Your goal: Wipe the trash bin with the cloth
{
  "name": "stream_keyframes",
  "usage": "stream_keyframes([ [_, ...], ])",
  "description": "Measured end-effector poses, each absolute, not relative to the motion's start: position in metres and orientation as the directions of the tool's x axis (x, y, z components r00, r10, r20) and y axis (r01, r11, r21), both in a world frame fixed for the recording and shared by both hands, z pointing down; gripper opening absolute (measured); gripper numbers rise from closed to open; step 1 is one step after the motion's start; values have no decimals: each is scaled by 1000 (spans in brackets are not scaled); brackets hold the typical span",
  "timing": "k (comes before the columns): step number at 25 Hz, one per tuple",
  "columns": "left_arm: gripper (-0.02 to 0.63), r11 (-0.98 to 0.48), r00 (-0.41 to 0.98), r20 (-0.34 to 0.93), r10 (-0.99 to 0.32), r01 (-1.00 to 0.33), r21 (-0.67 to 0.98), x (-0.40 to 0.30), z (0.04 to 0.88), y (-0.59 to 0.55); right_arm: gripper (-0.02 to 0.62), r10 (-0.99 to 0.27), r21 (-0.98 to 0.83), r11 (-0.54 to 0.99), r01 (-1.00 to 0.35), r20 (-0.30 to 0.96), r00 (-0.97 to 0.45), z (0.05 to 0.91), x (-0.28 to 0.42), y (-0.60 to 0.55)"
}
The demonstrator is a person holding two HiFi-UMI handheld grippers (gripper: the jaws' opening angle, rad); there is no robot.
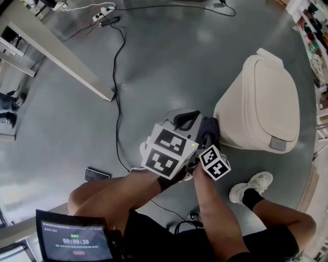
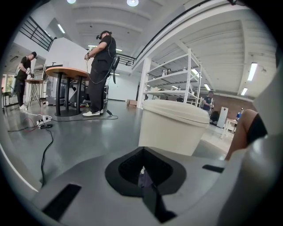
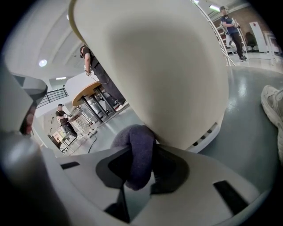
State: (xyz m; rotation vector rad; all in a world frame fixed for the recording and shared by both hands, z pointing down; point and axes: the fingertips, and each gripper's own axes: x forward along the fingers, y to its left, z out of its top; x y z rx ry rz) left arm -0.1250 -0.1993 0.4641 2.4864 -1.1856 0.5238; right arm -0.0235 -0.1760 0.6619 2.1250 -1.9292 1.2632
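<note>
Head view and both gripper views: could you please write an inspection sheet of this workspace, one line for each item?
Surface: smooth grey floor.
Job's things: beige trash bin, upright, lid shut; dark cloth pressed against its side.
Clutter: flat phone-like thing on the floor; screen showing a timer.
Grippers: right gripper shut on the cloth; left gripper shut, a sliver of cloth seemingly pinched.
Cables: black cable across the floor towards a power strip.
Surroundings: shelves, round table, people standing.
</note>
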Motion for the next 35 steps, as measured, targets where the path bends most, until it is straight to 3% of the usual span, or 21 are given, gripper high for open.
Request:
stream_keyframes([
  [4,-3,-578,594,426,-683,-795,182,-128,457,-203,92,-870,-503,-182,-845,483,-100,629,-35,-181],
  [10,-3,-559,588,379,-715,-806,196,-144,442,-207,92,-952,-438,-34,-898,288,-105,536,-56,-189],
  [16,-3,-575,605,337,-721,-794,195,-154,428,-207,92,-989,-470,-30,-882,139,-41,457,-62,-198],
  [24,-3,-589,616,330,-715,-786,190,-150,430,-203,92,-991,-515,-60,-855,131,-10,443,-57,-205],
  [35,-3,-586,622,340,-705,-781,215,-146,431,-202,92,-969,-510,-137,-849,248,7,487,-46,-209],
])
